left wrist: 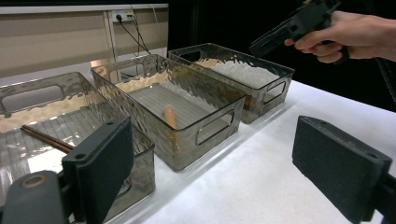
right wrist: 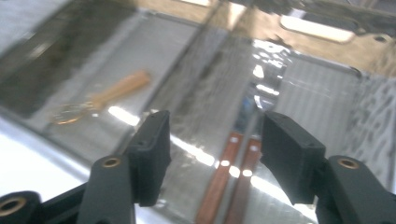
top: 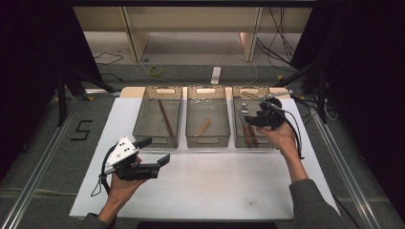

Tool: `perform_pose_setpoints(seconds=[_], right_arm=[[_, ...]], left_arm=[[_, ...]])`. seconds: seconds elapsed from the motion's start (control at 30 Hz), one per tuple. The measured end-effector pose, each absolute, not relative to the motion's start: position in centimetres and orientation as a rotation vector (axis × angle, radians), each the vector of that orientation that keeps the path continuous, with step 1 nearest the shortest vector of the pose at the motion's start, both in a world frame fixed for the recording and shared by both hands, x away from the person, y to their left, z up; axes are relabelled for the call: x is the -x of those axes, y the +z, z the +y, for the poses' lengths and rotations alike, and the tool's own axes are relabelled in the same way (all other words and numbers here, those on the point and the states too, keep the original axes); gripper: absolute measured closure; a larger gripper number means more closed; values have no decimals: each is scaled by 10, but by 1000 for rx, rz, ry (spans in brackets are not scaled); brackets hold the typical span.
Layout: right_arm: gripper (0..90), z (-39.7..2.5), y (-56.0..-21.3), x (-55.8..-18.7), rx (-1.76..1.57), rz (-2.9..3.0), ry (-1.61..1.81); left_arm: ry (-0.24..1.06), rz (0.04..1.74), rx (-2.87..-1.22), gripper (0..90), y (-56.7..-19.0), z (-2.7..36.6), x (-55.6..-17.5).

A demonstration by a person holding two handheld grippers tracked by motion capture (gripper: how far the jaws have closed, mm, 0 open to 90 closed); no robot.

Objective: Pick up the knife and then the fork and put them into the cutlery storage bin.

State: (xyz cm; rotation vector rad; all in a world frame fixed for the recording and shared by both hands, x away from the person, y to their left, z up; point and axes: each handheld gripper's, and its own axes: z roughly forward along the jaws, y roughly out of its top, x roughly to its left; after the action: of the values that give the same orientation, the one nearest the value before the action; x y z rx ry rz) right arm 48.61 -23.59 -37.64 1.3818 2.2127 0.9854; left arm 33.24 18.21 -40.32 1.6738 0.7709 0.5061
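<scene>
Three clear bins stand in a row at the back of the white table [top: 200, 186]. The left bin [top: 143, 125] holds dark chopsticks [top: 165, 118], the middle bin [top: 193, 125] a light wooden utensil [top: 204, 127], the right bin [top: 270, 138] two brown-handled utensils [top: 249, 134]. My left gripper [top: 156, 150] hovers open over the table in front of the left bin, holding nothing. My right gripper [top: 250, 118] hangs open over the right bin. In the right gripper view, its open gripper [right wrist: 217, 149] sits above the brown handles [right wrist: 233, 172], apart from them.
In the left gripper view, the open gripper [left wrist: 219, 172] faces the middle bin [left wrist: 205, 135], with the chopsticks [left wrist: 46, 137] at left and the other hand's gripper [left wrist: 280, 35] at upper right. Cables and a shelf frame lie on the floor beyond the table.
</scene>
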Motion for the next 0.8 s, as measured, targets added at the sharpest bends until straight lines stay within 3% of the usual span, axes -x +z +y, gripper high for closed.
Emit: perform_pose_setpoints(seconds=[0.3,0.8], right_arm=[[352,-228,-370,-446,-1266,2208,1140],[321,-220,-376,-407,-1166,2195,1305]], left_arm=[[495,773,-1673,121,-403,182,-333],[473,776,-1670,121,-405,183,-335]])
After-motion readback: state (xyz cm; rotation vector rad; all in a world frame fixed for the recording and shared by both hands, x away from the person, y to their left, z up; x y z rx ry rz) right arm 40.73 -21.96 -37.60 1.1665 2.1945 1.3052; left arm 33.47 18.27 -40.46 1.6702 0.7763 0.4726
